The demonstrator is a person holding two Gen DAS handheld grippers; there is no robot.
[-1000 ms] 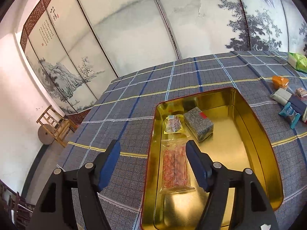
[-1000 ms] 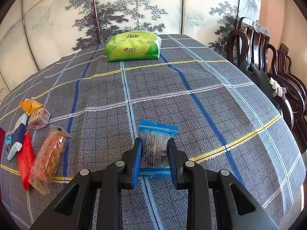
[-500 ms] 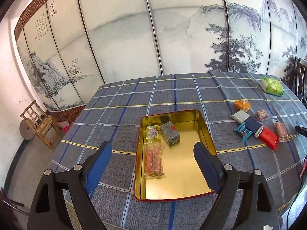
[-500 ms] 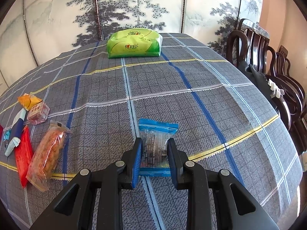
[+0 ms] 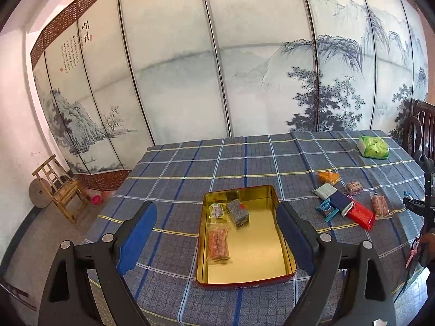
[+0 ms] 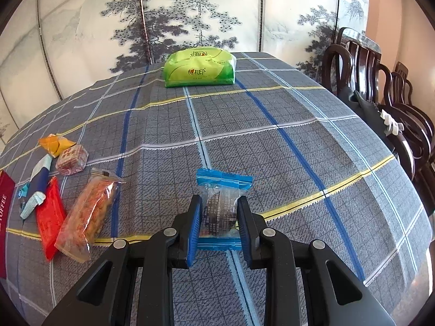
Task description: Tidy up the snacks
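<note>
A gold tin sits on the checked tablecloth and holds three wrapped snacks: an orange-red packet, a grey block and a small clear packet. My left gripper is open and empty, high above the tin. My right gripper is shut on a blue-edged clear snack packet, held just above the cloth. Several loose snacks lie to its left: a long orange packet, a red packet, a pink square one and a yellow one.
A green tissue pack lies at the table's far side, also in the left wrist view. Dark wooden chairs stand by the right table edge. A painted folding screen backs the table. A small wooden chair stands on the floor at left.
My left gripper has risen and pulled back from the tin, so the whole table shows. My right gripper has lifted slightly with the blue packet still in it.
</note>
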